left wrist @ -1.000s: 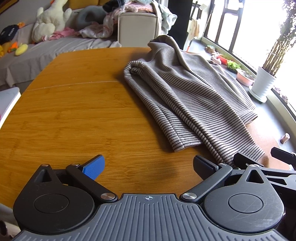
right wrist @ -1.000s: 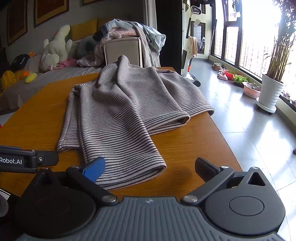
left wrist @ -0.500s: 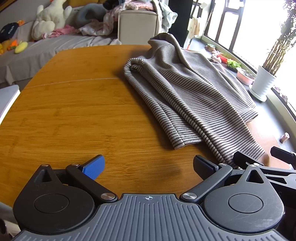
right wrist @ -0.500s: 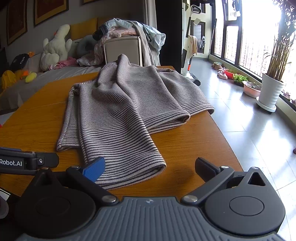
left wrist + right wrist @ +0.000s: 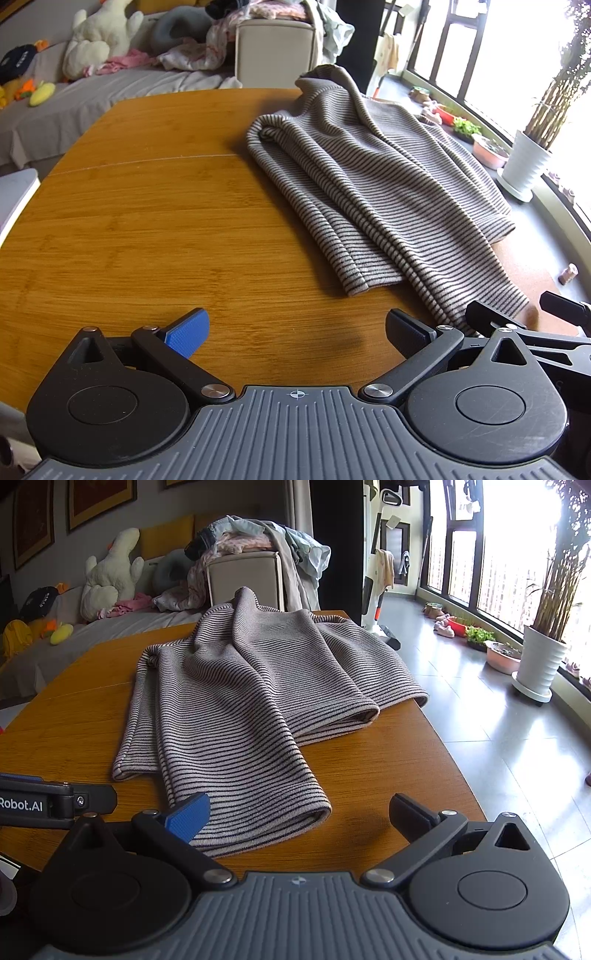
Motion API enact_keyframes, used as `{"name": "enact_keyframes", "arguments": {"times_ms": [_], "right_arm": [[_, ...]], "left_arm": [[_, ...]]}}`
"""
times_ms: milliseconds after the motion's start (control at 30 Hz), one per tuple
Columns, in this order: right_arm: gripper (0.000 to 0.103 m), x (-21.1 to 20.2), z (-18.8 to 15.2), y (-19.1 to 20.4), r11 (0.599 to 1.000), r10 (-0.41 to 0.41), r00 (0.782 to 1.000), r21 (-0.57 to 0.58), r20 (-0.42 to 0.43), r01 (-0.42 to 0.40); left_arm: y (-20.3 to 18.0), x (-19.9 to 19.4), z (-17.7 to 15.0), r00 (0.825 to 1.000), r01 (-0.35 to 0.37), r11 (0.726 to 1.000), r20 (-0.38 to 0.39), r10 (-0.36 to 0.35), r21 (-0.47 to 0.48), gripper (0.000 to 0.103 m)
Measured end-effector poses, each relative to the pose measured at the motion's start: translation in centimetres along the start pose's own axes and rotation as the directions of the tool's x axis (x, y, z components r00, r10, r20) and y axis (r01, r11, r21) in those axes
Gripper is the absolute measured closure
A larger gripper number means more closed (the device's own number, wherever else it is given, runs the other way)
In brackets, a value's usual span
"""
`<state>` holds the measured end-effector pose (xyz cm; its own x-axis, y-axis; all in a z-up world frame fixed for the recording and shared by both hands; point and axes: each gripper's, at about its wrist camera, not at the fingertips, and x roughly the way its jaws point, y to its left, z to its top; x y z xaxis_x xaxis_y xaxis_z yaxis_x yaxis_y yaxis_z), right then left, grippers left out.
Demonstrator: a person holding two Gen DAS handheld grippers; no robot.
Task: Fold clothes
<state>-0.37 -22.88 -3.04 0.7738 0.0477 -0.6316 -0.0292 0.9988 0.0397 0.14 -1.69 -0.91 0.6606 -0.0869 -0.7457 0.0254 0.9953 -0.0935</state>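
The grey-and-dark striped knit sweater [image 5: 240, 701] lay loosely doubled on the oval wooden table [image 5: 147, 229], spread from the far edge toward the near right corner, layers overlapping unevenly, so probably only part folded. Both tools hung over the near edge, likely lining up on the hems: the left gripper [image 5: 295, 328] and right gripper [image 5: 299, 812] each stood spread apart, holding nothing. Only the right view showed the cuff's rolled end [image 5: 280, 830]; only the left showed bare tabletop.

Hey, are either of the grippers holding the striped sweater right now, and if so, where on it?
Nothing is held. The left gripper and the right gripper are both open, short of the striped sweater, which lies loose on the wooden table.
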Motion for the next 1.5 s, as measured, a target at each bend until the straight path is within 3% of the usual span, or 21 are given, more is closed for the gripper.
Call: {"name": "enact_keyframes", "arguments": {"times_ms": [500, 600, 700, 833, 1000, 1133, 1300, 1500], "right_arm": [[0.0, 0.0, 0.3, -0.1, 1.0, -0.001, 1.0, -0.008, 0.005, 0.001], [0.0, -0.1, 1.0, -0.4, 1.0, -0.003, 1.0, -0.021, 0.021, 0.004], [0.0, -0.1, 2.6, -1.3, 1.0, 0.002, 0.999, -0.018, 0.053, -0.001], [0.0, 1.3, 6.3, -3.5, 0.998, 0.047, 0.994, 0.041, 0.095, -0.051], [0.0, 6.2, 10.4, -5.2, 0.984, 0.151, 0.985, 0.083, 0.087, -0.158], [0.0, 7.9, 10.3, -3.8, 0.974, 0.198, 0.978, 0.1, 0.06, -0.204], [0.0, 10.0, 10.2, -2.0, 0.958, 0.258, 0.966, 0.124, 0.027, -0.259], [0.0, 12.5, 10.1, 0.2, 0.934, 0.329, 0.944, 0.155, -0.011, -0.323]], "left_arm": [[0.1, 0.1, 0.3, 1.0, 0.008, 1.0, 0.0, -0.008, -0.002, 0.0], [-0.1, 0.0, 1.2, 0.997, 0.072, 0.997, 0.024, -0.072, 0.021, 0.0], [-0.4, 0.0, 2.6, 0.981, 0.178, 0.982, 0.062, -0.183, 0.069, 0.0], [-0.8, 1.5, 4.8, 0.951, 0.295, 0.95, 0.064, -0.302, 0.107, 0.0], [-2.0, 5.0, 6.9, 0.944, 0.324, 0.937, 0.027, -0.33, 0.129, 0.0], [-1.4, 7.1, 7.9, 0.946, 0.323, 0.941, 0.01, -0.325, 0.097, 0.0], [0.6, 7.4, 8.3, 0.93, 0.367, 0.926, -0.001, -0.368, 0.088, 0.0], [4.6, 7.1, 7.9, 0.937, 0.347, 0.936, 0.017, -0.349, 0.049, 0.0]]}}
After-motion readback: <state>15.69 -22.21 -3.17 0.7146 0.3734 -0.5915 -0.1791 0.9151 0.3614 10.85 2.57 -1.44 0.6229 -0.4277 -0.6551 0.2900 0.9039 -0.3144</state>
